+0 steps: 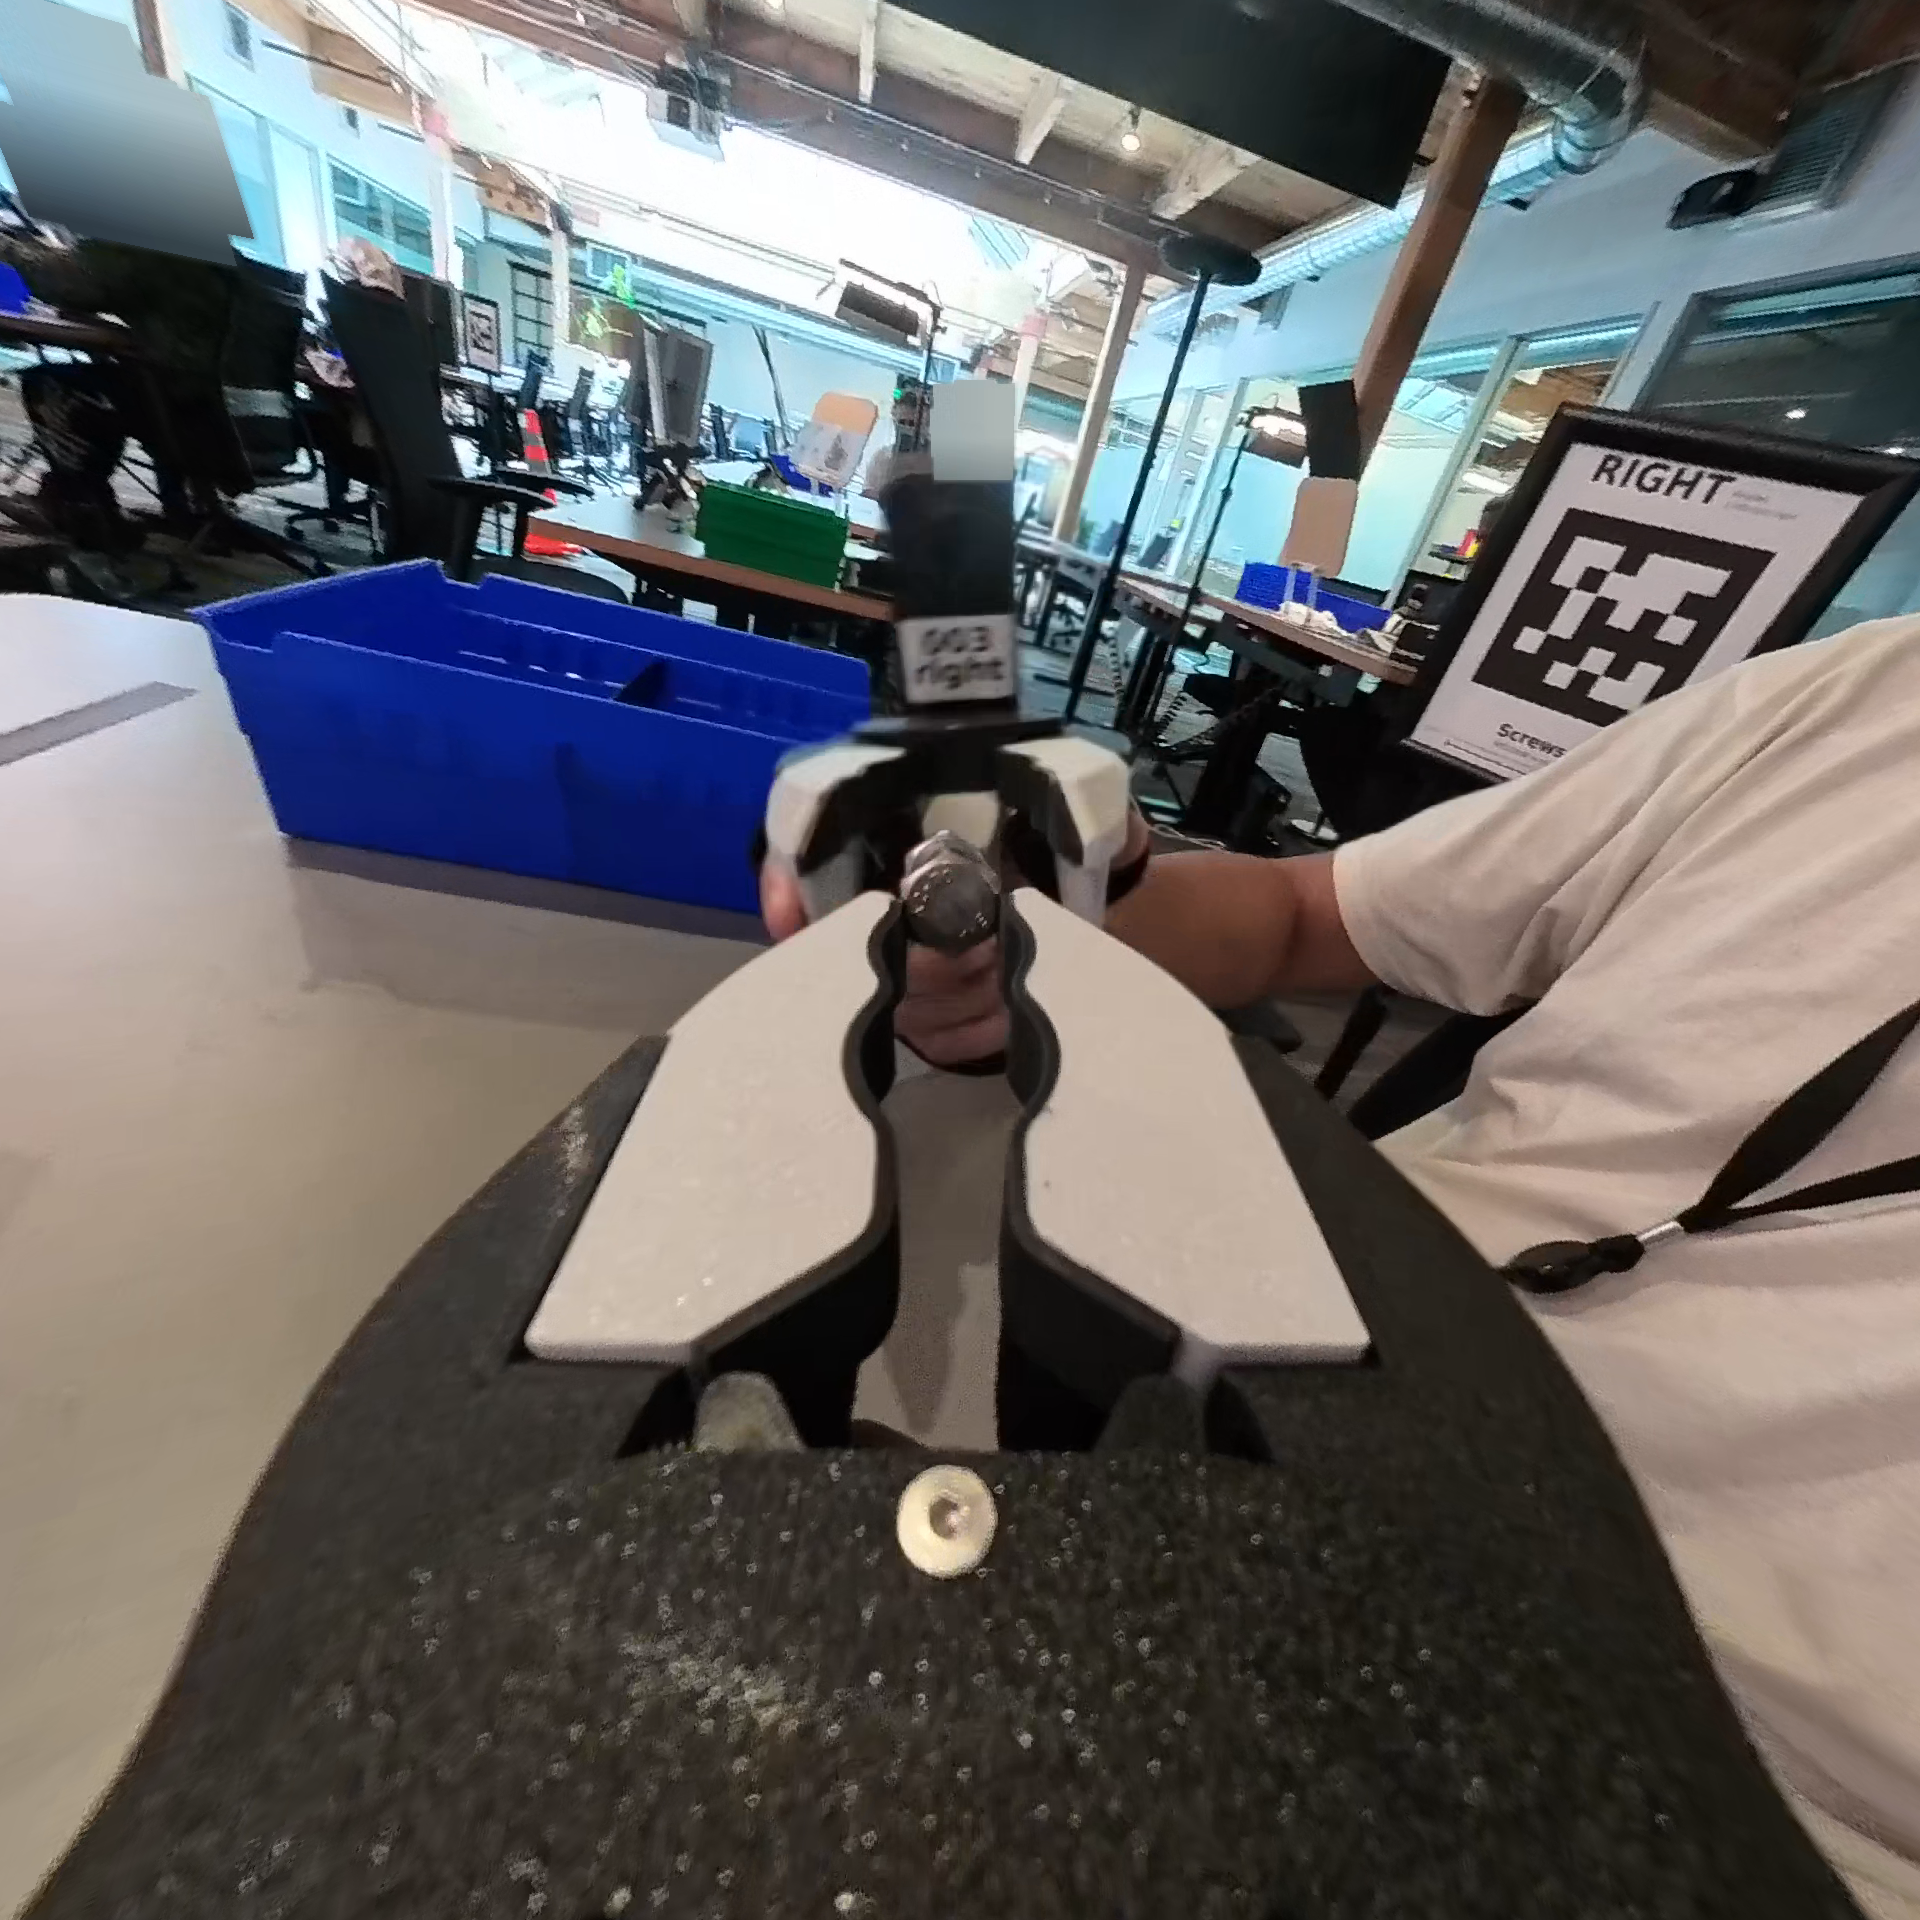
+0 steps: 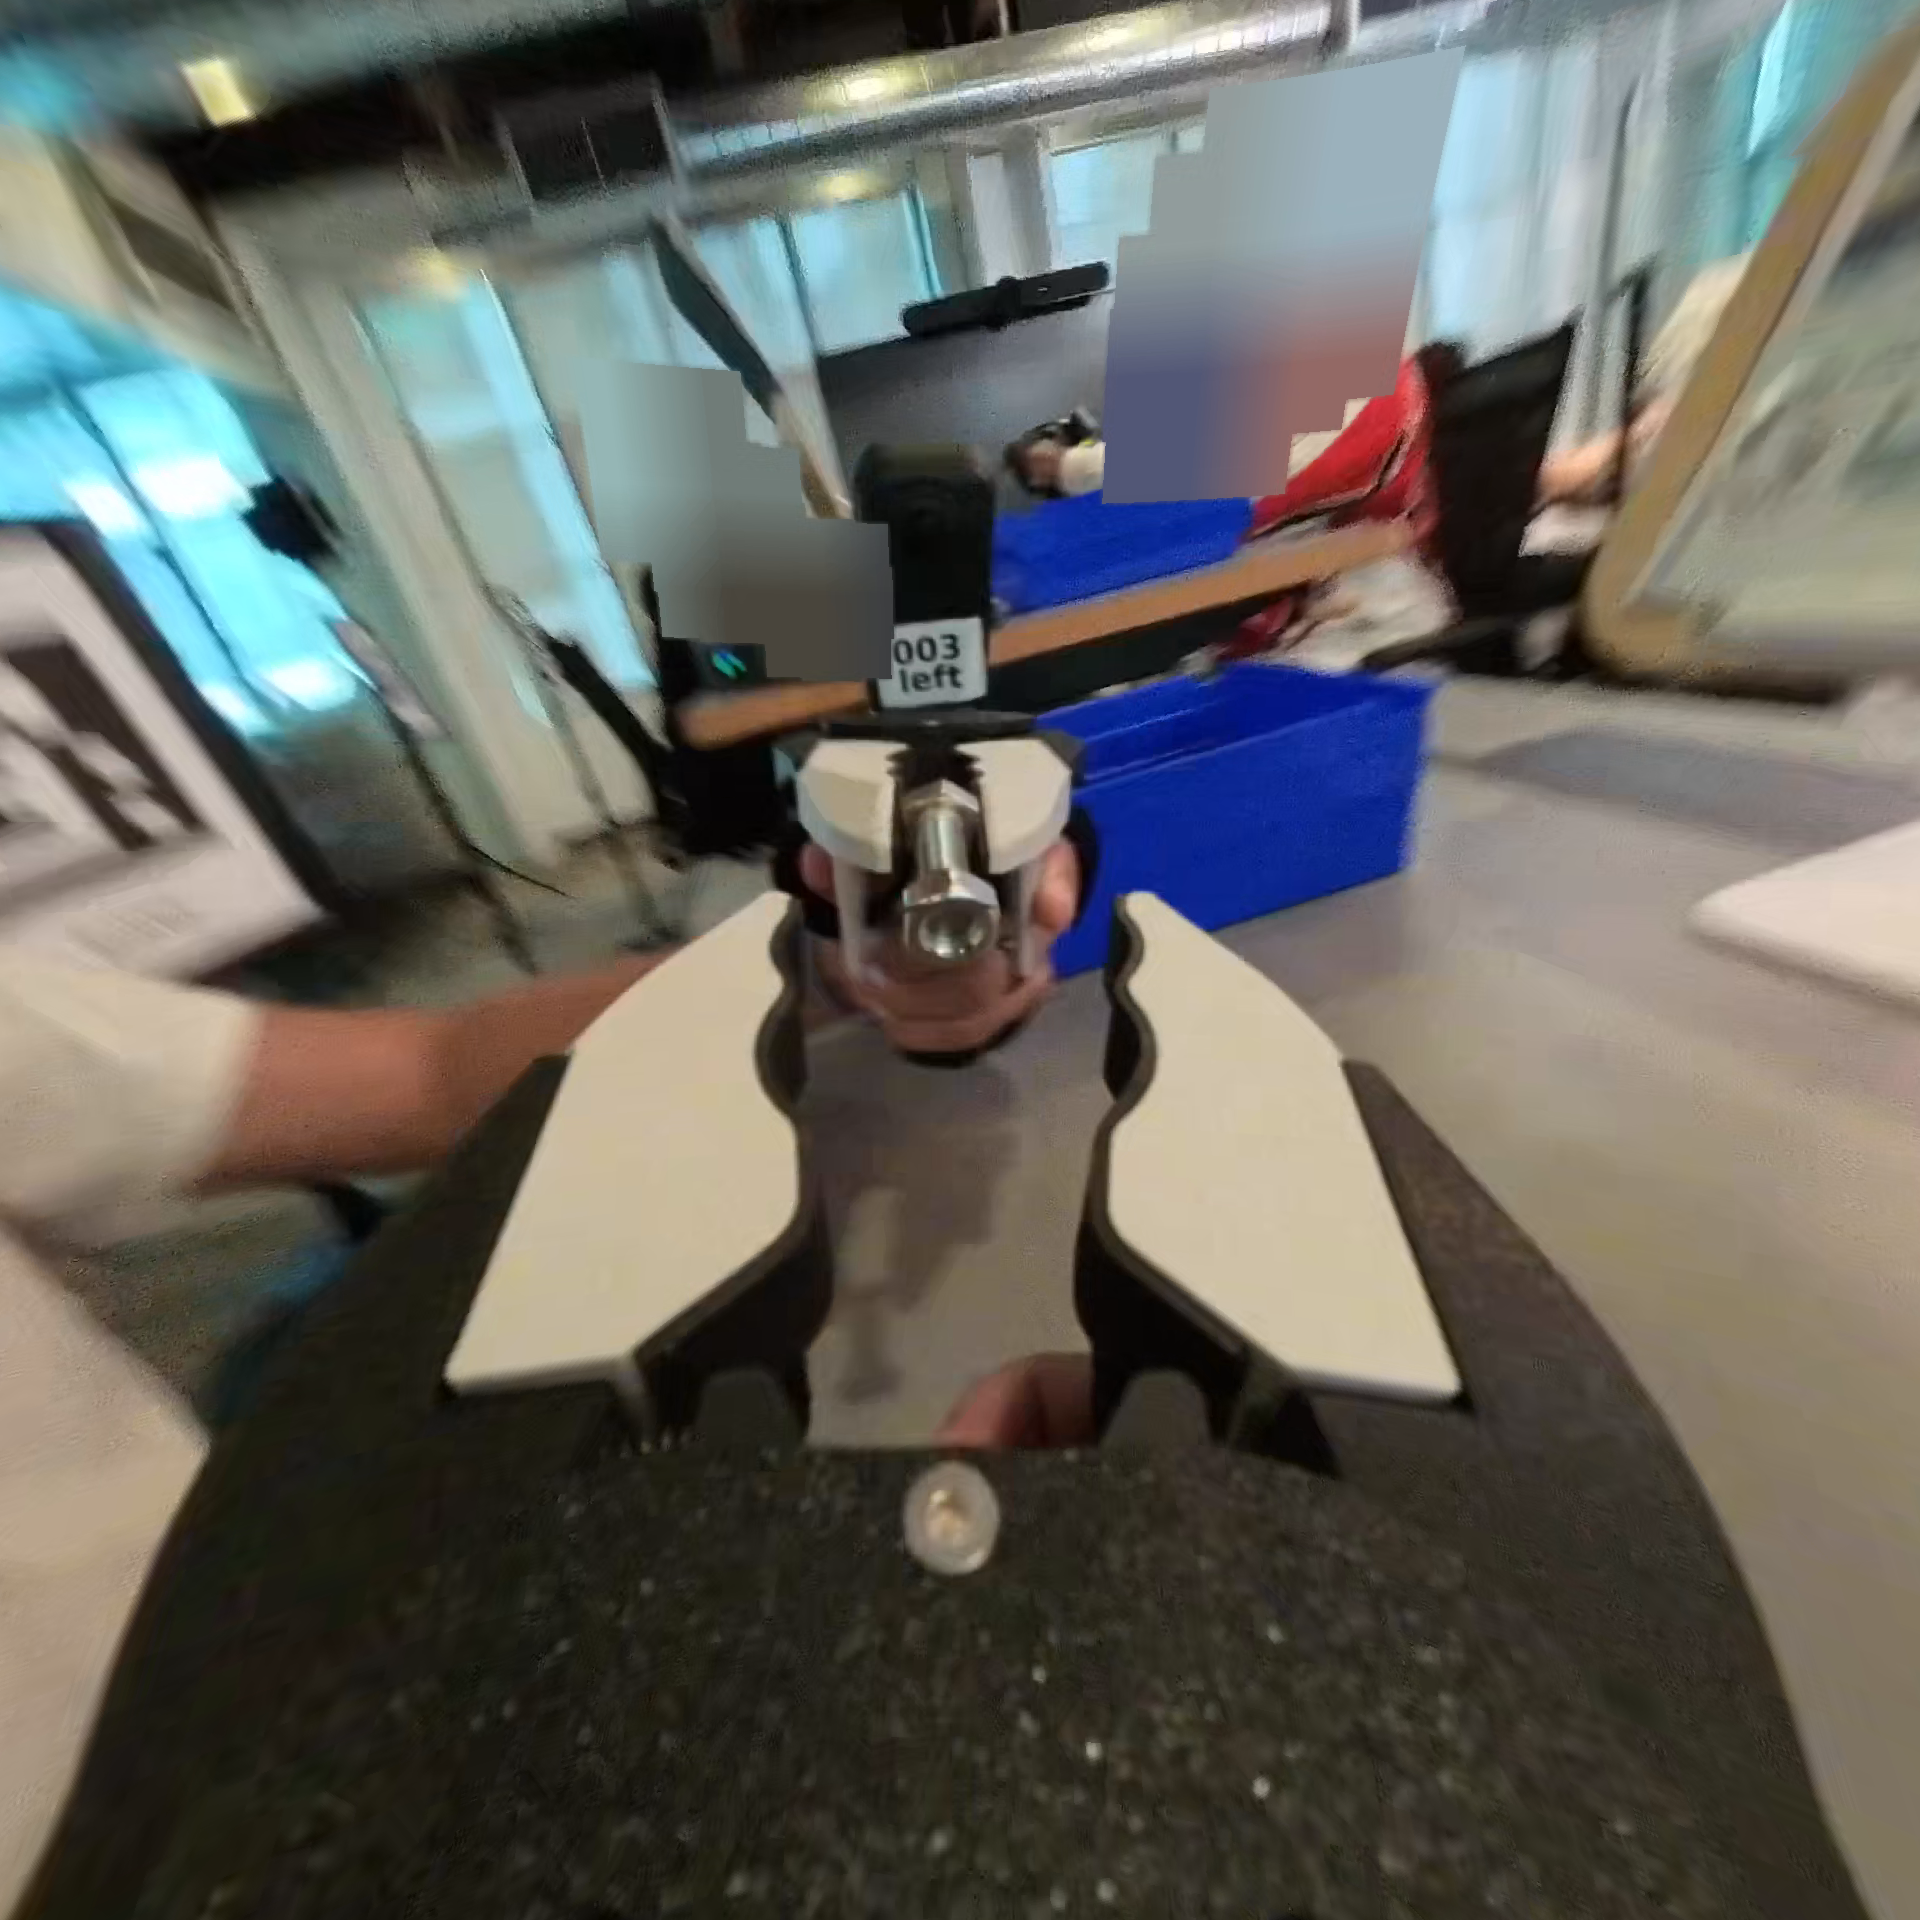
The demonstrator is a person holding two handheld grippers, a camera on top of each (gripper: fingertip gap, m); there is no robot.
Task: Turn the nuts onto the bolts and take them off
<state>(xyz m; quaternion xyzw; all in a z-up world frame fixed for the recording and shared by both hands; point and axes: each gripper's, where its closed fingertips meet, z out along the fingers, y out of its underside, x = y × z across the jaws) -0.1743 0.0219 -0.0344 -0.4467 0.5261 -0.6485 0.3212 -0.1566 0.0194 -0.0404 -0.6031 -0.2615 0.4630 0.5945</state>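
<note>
Left wrist view: the left gripper (image 1: pixel 951 925) filled the lower half, its white fingers (image 1: pixel 774 1143) drawn close together and clamped on the head of a steel bolt (image 1: pixel 948 904) at their tips.
Blue bin, left wrist view: a blue bin (image 1: pixel 499 727) with inner dividers stood on the grey surface (image 1: pixel 208 1039), left of the bolt and toward the far edge.
Right gripper, left wrist view: the right gripper (image 1: pixel 951 821) faced the camera just behind the bolt, fingers spread to either side of it; whether they touched it could not be told. A hand (image 1: pixel 951 997) gripped it from below.
Person, left wrist view: a white sleeve (image 1: pixel 1610 935) and a black lanyard strap (image 1: pixel 1714 1174) took up the right side.
Framed marker board: it stood behind the sleeve (image 1: pixel 1642 603), at the right edge.
Right wrist view: blurred by motion; the right gripper (image 2: pixel 951 935) had its white fingers (image 2: pixel 665 1143) well apart, holding nothing.
Bolt, right wrist view: the bolt (image 2: pixel 940 862) pointed at the camera, its shank lying between the fingers of the left gripper (image 2: pixel 935 821), held above the surface (image 2: pixel 1558 1143).
Nut: a hex nut (image 2: pixel 945 920) sat on the near end of the bolt, between but clear of the right gripper's fingertips.
Blue bin, right wrist view: the bin (image 2: pixel 1247 790) stood right of the left gripper.
</note>
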